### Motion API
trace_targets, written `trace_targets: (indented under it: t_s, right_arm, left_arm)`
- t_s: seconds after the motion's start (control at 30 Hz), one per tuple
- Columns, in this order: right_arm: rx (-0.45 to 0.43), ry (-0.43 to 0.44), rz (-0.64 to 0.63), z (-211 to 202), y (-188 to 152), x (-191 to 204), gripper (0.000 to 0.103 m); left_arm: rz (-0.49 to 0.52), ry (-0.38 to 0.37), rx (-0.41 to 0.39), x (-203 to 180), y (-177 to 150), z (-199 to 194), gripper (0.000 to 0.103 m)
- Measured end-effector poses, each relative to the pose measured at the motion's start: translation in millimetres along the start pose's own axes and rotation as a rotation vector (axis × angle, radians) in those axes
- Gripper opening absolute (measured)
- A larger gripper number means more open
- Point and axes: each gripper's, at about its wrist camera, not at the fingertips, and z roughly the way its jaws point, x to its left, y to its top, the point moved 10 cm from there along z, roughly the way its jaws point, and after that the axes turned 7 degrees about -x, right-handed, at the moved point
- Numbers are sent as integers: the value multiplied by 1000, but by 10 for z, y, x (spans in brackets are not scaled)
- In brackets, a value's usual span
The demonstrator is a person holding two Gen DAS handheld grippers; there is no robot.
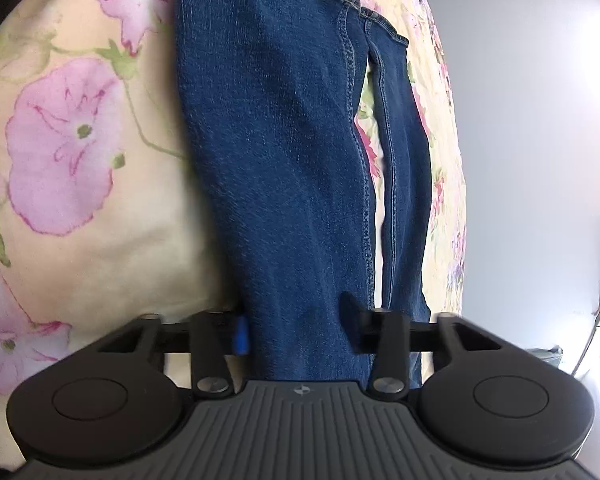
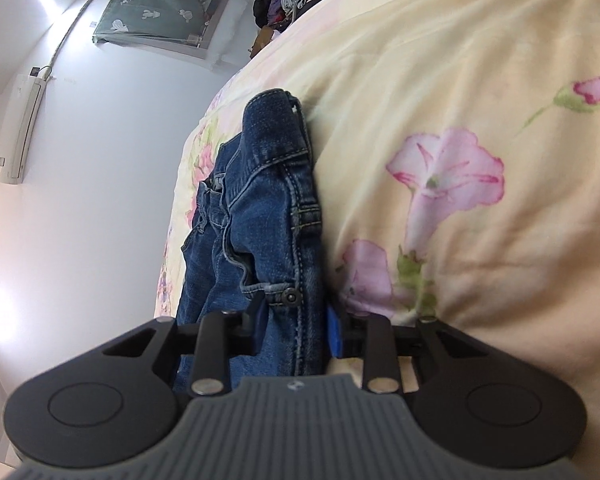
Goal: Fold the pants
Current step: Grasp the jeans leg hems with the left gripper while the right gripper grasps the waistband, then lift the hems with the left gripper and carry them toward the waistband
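A: Pants (image 1: 284, 152), dark blue denim, lie on the floral cream bedsheet (image 1: 100, 220). Why held at both ends?

B: Left gripper (image 1: 296, 332) clamps a leg, right gripper (image 2: 296, 328) the waistband, likely for lifting into a fold.

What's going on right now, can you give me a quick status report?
Left gripper shut on jeans leg. Right gripper shut on waistband end. Jeans on floral bedsheet. Nothing in the way.

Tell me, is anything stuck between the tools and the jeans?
Nothing visible is. The left tool has a leg of the jeans right between its fingers, and the right tool has the waist end of the same jeans between its own. Only denim fills each gap, and the flowered bedsheet lies alongside.
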Motion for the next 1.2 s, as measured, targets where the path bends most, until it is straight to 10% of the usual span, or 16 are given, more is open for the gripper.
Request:
trace_targets:
  t_s: [0.03, 0.17, 0.73, 1.2]
  right_arm:
    - [2, -18, -15, 69, -22, 49, 23]
    - [-4, -24, -84, 95, -26, 226, 17]
    - [-34, 157, -130, 208, 178, 1282, 13]
    - [-13, 106, -270, 1011, 138, 2296, 13]
  left_arm:
    - [37, 11, -14, -29, 11, -28, 16]
    - [113, -81, -60, -294, 50, -160, 4]
    - [268, -169, -20, -1088, 250, 30, 4]
    - [301, -124, 23, -1691, 416, 701, 4]
